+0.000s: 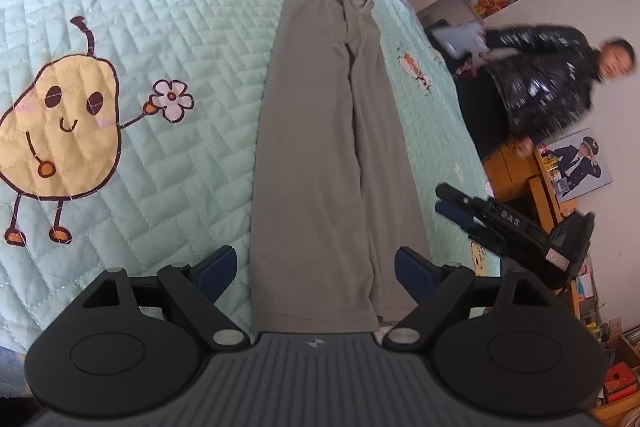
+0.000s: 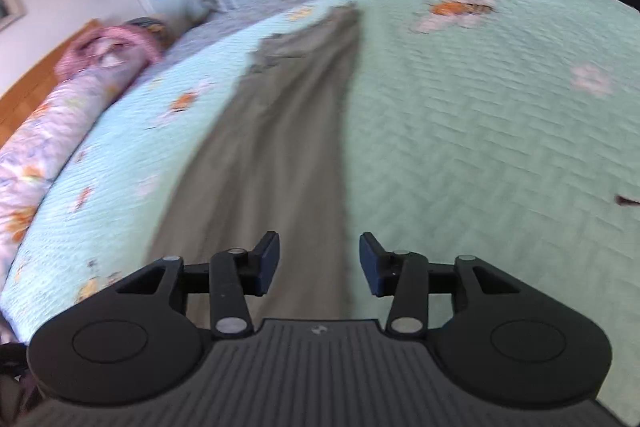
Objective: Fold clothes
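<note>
Left wrist view, left tool (image 1: 316,267) wide open and empty above hem of grey trousers (image 1: 320,147) lying lengthwise on green quilt (image 1: 160,27), right wrist view, blurred, right tool (image 2: 319,263) half open, empty, over trousers (image 2: 272,147)

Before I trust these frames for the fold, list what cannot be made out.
- Near hem of the long grey fabric trousers: left wrist view, hidden behind the left tongs.
- Trousers' far waist end: right wrist view, motion blur.
- Right tongs: left wrist view, seen side-on, gap unreadable.
- Mint-green quilted bedspread: cut off by frame edges.
</note>
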Tool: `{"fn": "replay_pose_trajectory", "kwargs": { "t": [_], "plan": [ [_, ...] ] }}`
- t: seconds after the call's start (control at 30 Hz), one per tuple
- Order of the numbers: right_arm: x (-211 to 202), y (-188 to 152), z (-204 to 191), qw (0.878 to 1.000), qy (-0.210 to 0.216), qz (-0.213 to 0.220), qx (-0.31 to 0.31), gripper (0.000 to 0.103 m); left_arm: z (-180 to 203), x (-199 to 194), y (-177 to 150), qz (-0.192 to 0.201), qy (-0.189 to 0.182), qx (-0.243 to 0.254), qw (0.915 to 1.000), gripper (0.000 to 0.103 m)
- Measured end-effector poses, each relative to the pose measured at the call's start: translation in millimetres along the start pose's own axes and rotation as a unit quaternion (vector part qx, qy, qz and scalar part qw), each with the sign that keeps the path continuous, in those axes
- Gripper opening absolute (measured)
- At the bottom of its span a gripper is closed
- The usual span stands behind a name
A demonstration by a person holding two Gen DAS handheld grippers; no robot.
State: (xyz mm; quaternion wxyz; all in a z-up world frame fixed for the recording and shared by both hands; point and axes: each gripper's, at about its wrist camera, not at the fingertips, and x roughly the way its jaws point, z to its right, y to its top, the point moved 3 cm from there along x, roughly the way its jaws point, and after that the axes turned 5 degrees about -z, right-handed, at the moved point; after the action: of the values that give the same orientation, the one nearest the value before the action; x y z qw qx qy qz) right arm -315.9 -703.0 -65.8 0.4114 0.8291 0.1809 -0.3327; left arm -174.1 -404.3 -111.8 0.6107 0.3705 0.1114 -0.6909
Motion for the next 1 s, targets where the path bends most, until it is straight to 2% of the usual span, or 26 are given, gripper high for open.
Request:
{"fn": "replay_pose_trajectory", "kwargs": {
  "t": [0.03,0.13,0.27,0.43,0.57,0.67,0.73,0.8,0.93,1.0],
  "plan": [
    [0.3,-3.1,8.8,1.000,0.002,-0.004,0.016,0.053,-1.2,1.2,0.4,-0.005,0.000,-0.003,1.0000,0.088],
    [-5.2,-26.1,39.1,0.994,0.052,-0.031,0.086,0.054,-6.0,6.2,0.8,-0.009,-0.006,-0.009,0.9999,0.089],
    [-12.5,-49.7,59.0,0.985,0.123,-0.055,0.104,0.054,-8.5,11.4,2.6,-0.014,-0.012,-0.006,0.9998,0.092],
    [7.7,-39.0,53.1,0.978,0.164,-0.064,0.112,0.055,-8.8,10.4,1.6,-0.013,-0.019,-0.011,0.9997,0.093],
    [18.5,-25.3,46.4,0.975,0.170,-0.073,0.125,0.054,-9.8,10.1,-0.1,-0.009,-0.022,-0.011,0.9997,0.093],
    [15.7,-24.8,52.4,0.972,0.171,-0.078,0.141,0.039,-10.3,10.0,-0.7,-0.008,-0.024,-0.013,0.9996,0.094],
    [11.7,-29.8,61.6,0.967,0.177,-0.080,0.164,0.023,-10.8,10.1,-0.6,-0.007,-0.026,-0.013,0.9995,0.094],
    [13.4,-31.8,65.0,0.965,0.181,-0.081,0.173,0.020,-11.1,9.8,-0.7,-0.005,-0.028,-0.012,0.9995,0.095],
    [18.2,-33.1,60.4,0.953,0.222,-0.102,0.182,0.023,-11.5,9.9,-1.1,-0.004,-0.029,-0.013,0.9995,0.095],
    [20.8,-32.8,58.8,0.954,0.218,-0.102,0.176,0.021,-11.9,9.7,-1.6,-0.003,-0.029,-0.015,0.9995,0.095]
  ]
}}
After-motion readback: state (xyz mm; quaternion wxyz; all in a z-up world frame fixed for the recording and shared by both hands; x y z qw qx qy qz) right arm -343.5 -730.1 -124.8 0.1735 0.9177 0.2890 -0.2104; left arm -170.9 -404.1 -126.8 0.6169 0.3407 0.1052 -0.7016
